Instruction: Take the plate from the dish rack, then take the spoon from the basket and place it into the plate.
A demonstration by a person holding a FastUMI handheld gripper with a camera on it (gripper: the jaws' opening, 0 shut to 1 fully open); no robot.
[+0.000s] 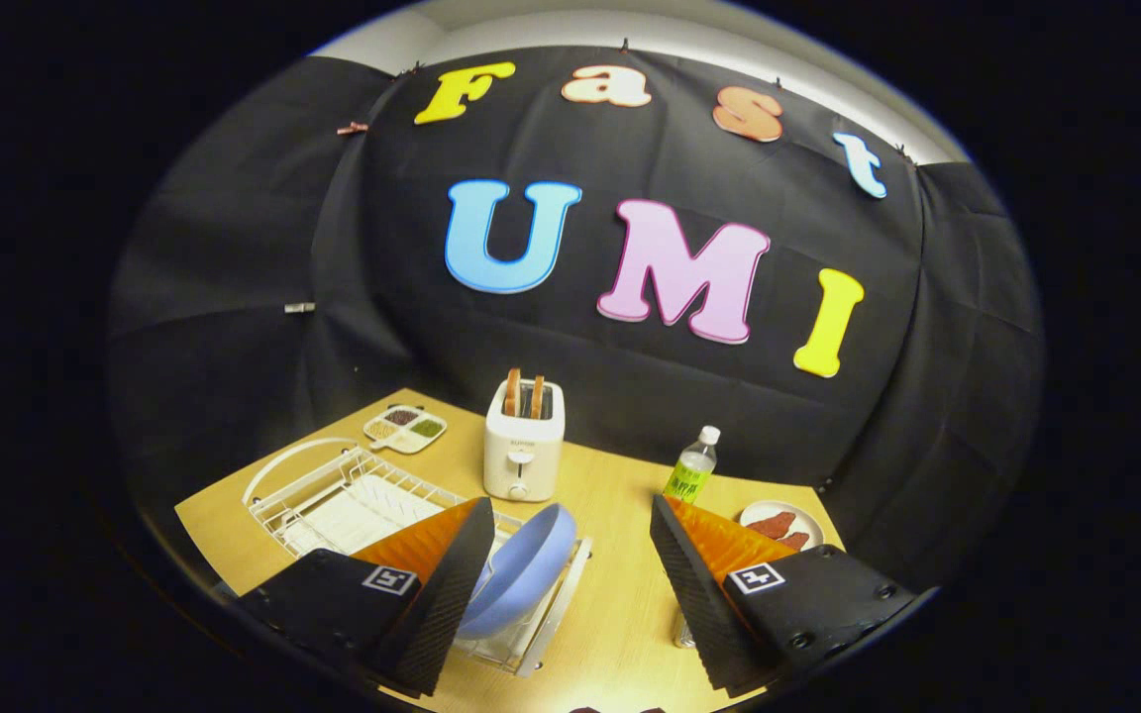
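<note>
My jaws stand wide apart and hold nothing; the gripper [566, 584] hovers above the near edge of the counter [620, 495], apparently lining up for the first step. One blue plate [521, 569] leans on edge in the near end of the one wire dish rack [353, 500], propped upright by the wires as for draining; its rim lies just beside my left finger, between the fingers but off to the left. Grasp not yet made, so I judge the task barely begun. I cannot make out the spoon or its basket. Beyond: one white toaster [523, 451] with two slices of toast [524, 394] standing in its slots, one bottle [692, 465] upright, one small plate of reddish food [780, 523], one divided dish [405, 429] with four compartments.
</note>
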